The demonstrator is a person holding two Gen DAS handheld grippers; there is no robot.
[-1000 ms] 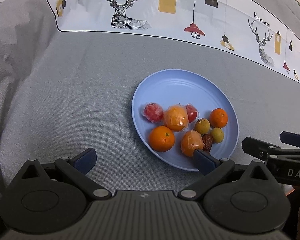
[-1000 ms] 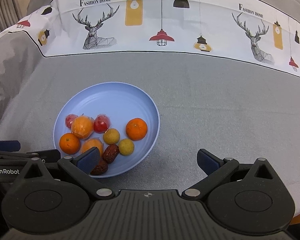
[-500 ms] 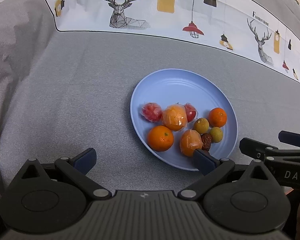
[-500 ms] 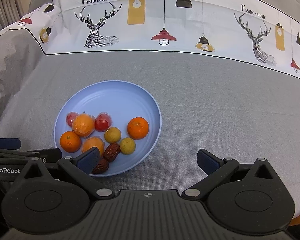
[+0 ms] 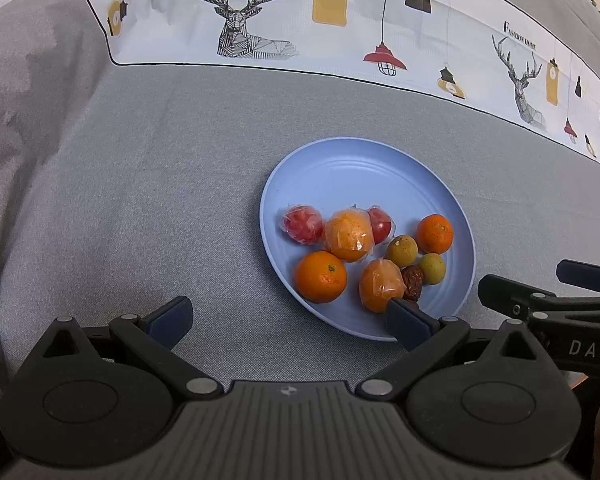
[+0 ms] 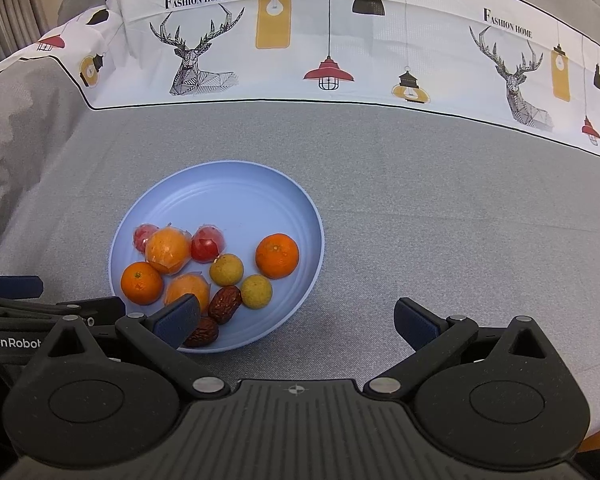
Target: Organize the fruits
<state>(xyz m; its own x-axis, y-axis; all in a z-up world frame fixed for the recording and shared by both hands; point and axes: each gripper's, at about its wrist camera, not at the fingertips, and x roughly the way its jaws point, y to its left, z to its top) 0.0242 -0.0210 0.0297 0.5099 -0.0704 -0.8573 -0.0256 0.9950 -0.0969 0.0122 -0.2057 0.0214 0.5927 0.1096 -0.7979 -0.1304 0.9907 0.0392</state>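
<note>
A light blue plate (image 5: pixel 364 168) (image 6: pixel 228 188) on the grey cloth holds several fruits: bare oranges (image 5: pixel 321 277) (image 6: pixel 277 255), wrapped oranges (image 5: pixel 347 234) (image 6: pixel 168 251), wrapped red fruits (image 5: pixel 302 225) (image 6: pixel 207 244), small yellow-green fruits (image 5: pixel 402 251) (image 6: pixel 226 269) and dark red dates (image 5: pixel 412 282) (image 6: pixel 225 304). My left gripper (image 5: pixel 288 324) is open and empty just short of the plate's near left rim. My right gripper (image 6: pixel 298 322) is open and empty at the plate's near right rim; it shows in the left wrist view (image 5: pixel 540 284).
The grey tablecloth (image 6: pixel 440 220) has a white printed border (image 6: pixel 332 40) with deer and lamps along the far side. The left gripper's body shows at the left edge of the right wrist view (image 6: pixel 32 312).
Both grippers have drawn back slightly from the plate. The fruits and the plate have not moved, and both grippers stay open.
</note>
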